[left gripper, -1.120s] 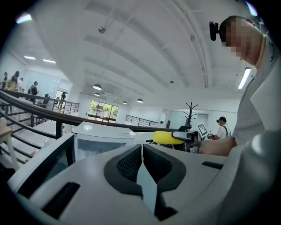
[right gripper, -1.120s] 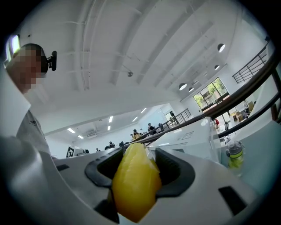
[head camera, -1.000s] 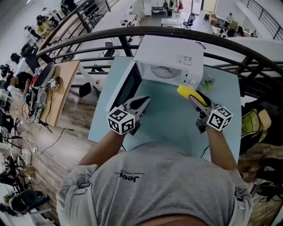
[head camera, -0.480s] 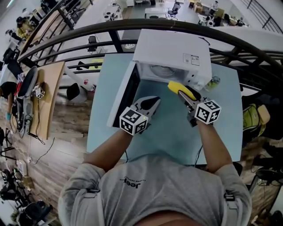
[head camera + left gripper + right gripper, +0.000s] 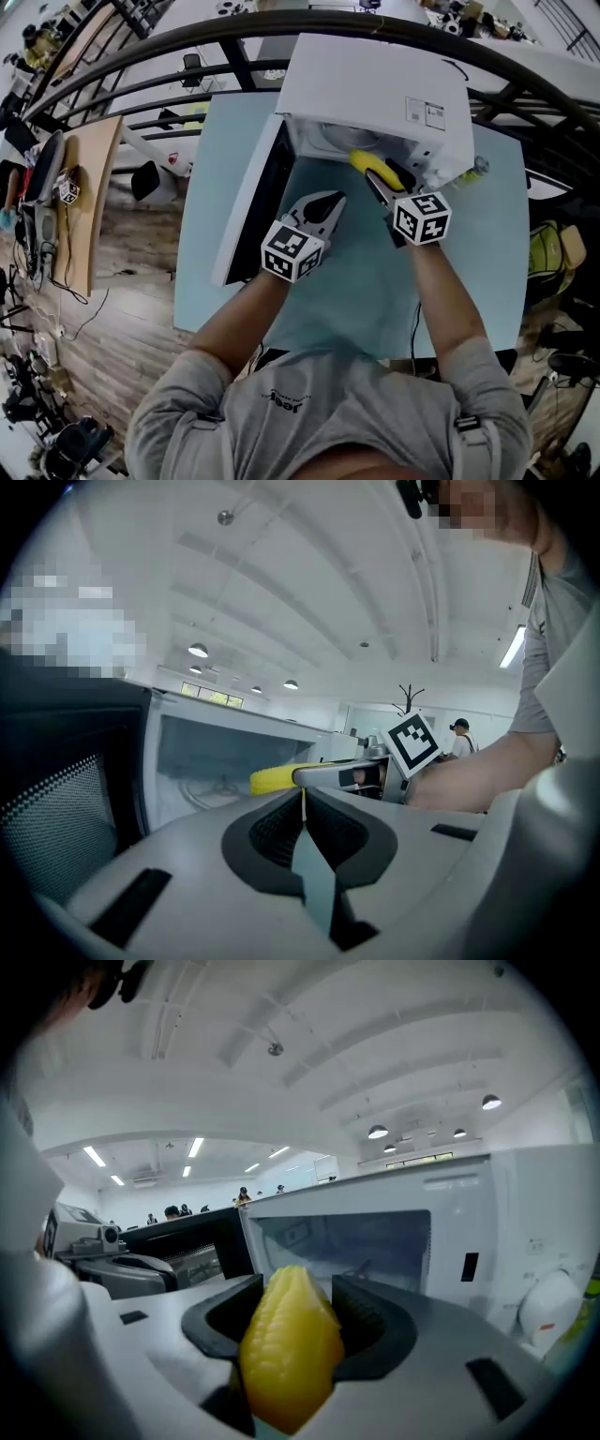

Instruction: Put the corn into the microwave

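Observation:
The white microwave [image 5: 375, 89] stands at the far side of the light blue table [image 5: 469, 253], its door [image 5: 251, 202] swung open to the left. My right gripper [image 5: 375, 178] is shut on a yellow corn cob [image 5: 368, 166], whose tip is at the mouth of the cavity. In the right gripper view the corn [image 5: 291, 1354] sits between the dark pads of the right gripper [image 5: 298, 1309], pointing at the open cavity [image 5: 356, 1241]. My left gripper [image 5: 326, 201] hovers shut and empty just left of it, in front of the door. From the left gripper [image 5: 302, 797] I see the corn [image 5: 274, 779] crossing ahead.
A green bottle [image 5: 479, 167] stands right of the microwave. A dark curved railing [image 5: 169, 52] runs behind the table. A yellow-green bag [image 5: 551, 258] lies on the floor to the right. The microwave's control panel [image 5: 539, 1241] is right of the cavity.
Both grippers have moved forward and down toward the microwave. The corn has gone from in front of the microwave to the mouth of its cavity.

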Demonstrator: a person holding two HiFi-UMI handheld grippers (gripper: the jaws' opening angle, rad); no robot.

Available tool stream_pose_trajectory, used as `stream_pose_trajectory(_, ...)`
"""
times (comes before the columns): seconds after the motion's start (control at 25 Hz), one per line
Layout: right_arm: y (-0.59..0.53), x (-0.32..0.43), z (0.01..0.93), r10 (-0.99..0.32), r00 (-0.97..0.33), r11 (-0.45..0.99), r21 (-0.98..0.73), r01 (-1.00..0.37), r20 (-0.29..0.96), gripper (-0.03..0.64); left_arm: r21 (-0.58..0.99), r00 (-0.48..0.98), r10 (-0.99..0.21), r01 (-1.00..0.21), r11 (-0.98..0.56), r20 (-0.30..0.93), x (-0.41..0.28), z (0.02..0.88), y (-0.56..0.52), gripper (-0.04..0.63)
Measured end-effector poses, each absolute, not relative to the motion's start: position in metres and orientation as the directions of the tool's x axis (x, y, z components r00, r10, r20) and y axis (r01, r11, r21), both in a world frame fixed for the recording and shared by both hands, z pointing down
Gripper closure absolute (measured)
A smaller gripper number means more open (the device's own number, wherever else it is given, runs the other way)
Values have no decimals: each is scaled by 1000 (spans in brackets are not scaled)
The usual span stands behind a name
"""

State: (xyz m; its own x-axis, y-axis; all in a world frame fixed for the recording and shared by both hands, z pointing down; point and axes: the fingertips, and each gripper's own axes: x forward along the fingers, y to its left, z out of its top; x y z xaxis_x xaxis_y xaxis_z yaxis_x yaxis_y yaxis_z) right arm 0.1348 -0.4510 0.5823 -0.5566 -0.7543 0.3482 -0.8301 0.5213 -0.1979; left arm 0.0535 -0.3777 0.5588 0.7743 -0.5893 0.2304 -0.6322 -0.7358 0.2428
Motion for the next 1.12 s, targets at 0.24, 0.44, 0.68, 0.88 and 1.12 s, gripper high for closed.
stream_pose_trajectory(0.24, -482, 127, 598, -778, -514, 510, -116, -853, 360, 377, 255, 772, -595, -636, -729, 225, 58, 581, -389, 566)
stream_pose_trajectory(0.44, -505, 117, 605, -794, -488, 495, -81, -865, 363, 377, 245, 780, -585, -626, -741, 223, 61, 591, -385, 566)
stream_pose_trajectory(0.68, -529, 108, 618, -807, -450, 477, -25, -878, 383, 377, 219, 786, -576, -616, -756, 223, 63, 595, -379, 566)
stream_pose_trajectory(0.88, -548, 108, 623, -827, -407, 453, 32, -891, 388, 377, 195, 785, -581, -618, -762, 216, 60, 596, -380, 566)
stream_pose_trajectory(1.12, -566, 114, 634, -838, -358, 425, 81, -901, 412, 377, 179, 776, -594, -628, -757, 210, 52, 597, -382, 566)
